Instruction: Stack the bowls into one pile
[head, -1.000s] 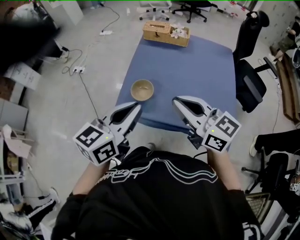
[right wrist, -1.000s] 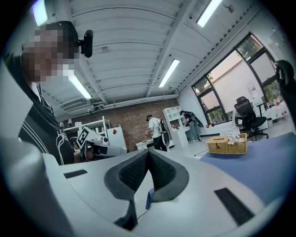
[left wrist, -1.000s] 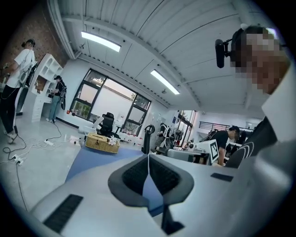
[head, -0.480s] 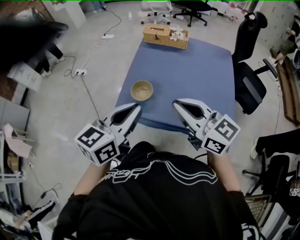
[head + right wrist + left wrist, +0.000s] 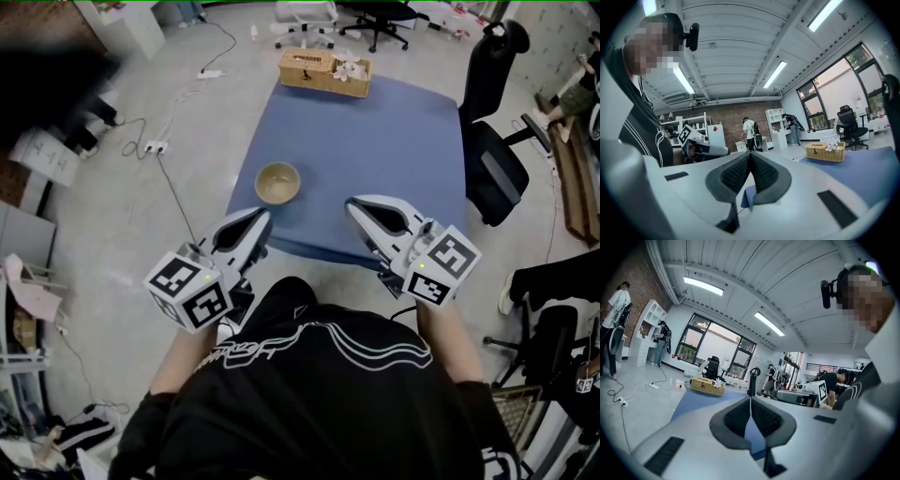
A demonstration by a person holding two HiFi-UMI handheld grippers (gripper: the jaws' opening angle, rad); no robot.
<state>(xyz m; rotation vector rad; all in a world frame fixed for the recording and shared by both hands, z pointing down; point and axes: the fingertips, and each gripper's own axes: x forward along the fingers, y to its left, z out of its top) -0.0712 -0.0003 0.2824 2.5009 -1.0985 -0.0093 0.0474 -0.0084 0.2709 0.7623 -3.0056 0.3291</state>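
Holding left gripper [image 5: 262, 215] and right gripper [image 5: 354, 204] clenched, empty, over near bench [image 5: 394, 159] edge, apart from bowl [image 5: 277, 183] lying by bench's left side. Risking knocking bowl off that side if approaching without opening, clipping its rim.

Table [image 5: 375, 159]: plain blue cover noted. Bowl [image 5: 277, 184]: tan, no pattern seen. Basket [image 5: 323, 70]: light-brown woven wicker. Left gripper [image 5: 255, 223], right gripper [image 5: 362, 206]: white-grey shells; pads [image 5: 736, 417] dark grey, ribbed. Cubes [image 5: 188, 290]: white faces, black square markers. Shirt [image 5: 309, 394]: black, thin white curved lines. Floor [image 5: 141, 216]: pale grey, unpatterned. Chair [image 5: 492, 159]: black. Far wall [image 5: 726, 117]: red-brown brick, recorded in right gripper view. Shelving [image 5: 776, 122] against brick: white. Ceiling [image 5: 740, 47]: white, ribbed panels.
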